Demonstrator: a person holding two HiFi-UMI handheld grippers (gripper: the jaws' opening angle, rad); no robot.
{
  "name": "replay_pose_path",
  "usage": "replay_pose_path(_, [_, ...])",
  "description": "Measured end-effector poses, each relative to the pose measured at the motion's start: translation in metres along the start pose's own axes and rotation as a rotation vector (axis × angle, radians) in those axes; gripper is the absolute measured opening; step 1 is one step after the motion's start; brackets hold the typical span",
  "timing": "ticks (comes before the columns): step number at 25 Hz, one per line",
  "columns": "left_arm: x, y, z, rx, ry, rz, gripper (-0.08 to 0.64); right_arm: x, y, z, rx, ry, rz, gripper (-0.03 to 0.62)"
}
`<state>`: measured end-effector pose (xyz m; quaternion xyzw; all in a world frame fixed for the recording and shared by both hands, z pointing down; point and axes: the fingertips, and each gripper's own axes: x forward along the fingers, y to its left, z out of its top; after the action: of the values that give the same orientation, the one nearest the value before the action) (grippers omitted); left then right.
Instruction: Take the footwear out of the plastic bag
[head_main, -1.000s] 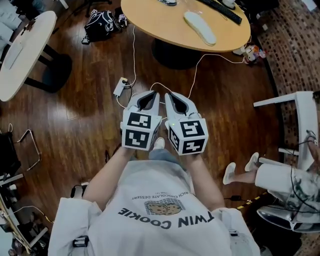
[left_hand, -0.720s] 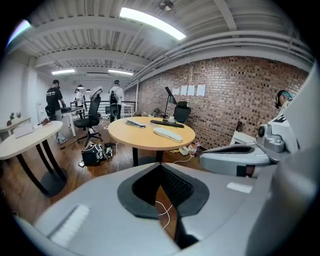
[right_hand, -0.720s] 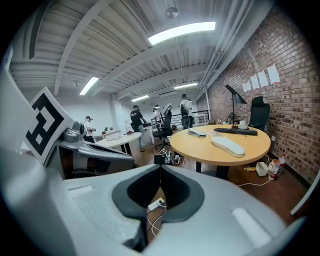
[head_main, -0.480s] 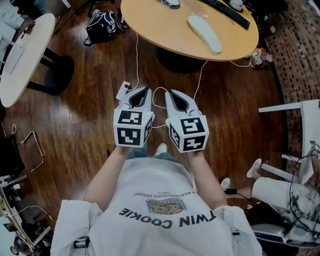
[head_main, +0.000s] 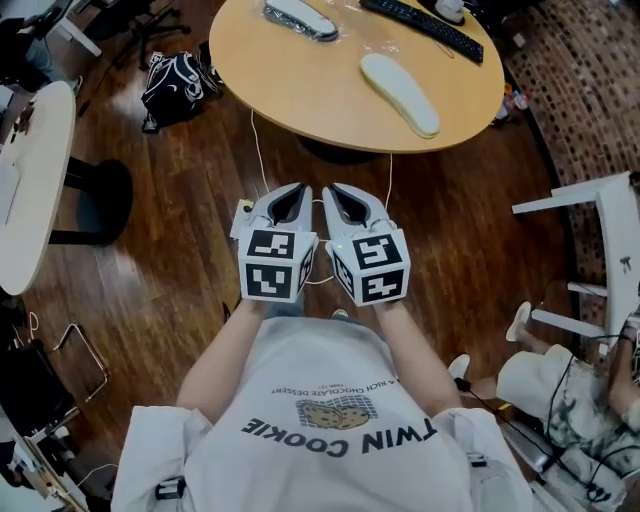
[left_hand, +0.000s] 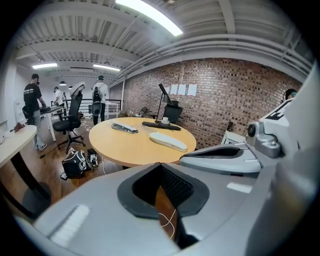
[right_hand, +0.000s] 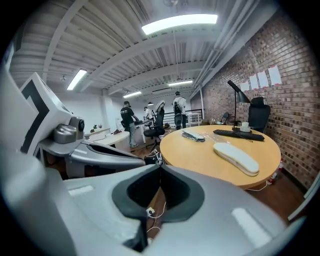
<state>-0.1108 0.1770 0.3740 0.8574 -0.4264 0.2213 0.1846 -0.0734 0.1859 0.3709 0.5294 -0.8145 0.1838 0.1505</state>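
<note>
The round table (head_main: 300, 90) runs off the top of the head view at its far rim, which clips the keyboard (head_main: 425, 25) on it and a grey flat thing (head_main: 300, 18) toward the table's left side, too small to name, while people (left_hand: 32, 100) beyond the table are too distant to make out.

I'm looking down on a dark brown wooden plank floor (head_main: 160, 280), with a round light-wood table (head_main: 300, 90) just ahead and a white curved-edge table (head_main: 25, 200) off to my left. A black backpack (head_main: 172, 85) sits on the floor beside the round table. Beyond it there's a red brick wall (left_hand: 235, 95), a black office chair (left_hand: 70, 117), and long white strip lights (right_hand: 180, 22) glowing on the ribbed white ceiling (right_hand: 100, 45)
</note>
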Motion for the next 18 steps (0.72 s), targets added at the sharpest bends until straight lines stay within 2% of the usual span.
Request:
replay_pose_path(8, [0.039, 0.063, 0.043, 0.02, -0.008, -0.11, 0.004, 0.071, -0.009, 0.042, 0.017, 0.017, -0.114, 0.002])
replay_pose_path(18, [0.107, 0.079, 0.073, 0.054, 0.009, -0.2, 0.003, 0.121, -0.061, 0.061, 0.07, 0.012, -0.192, 0.002])
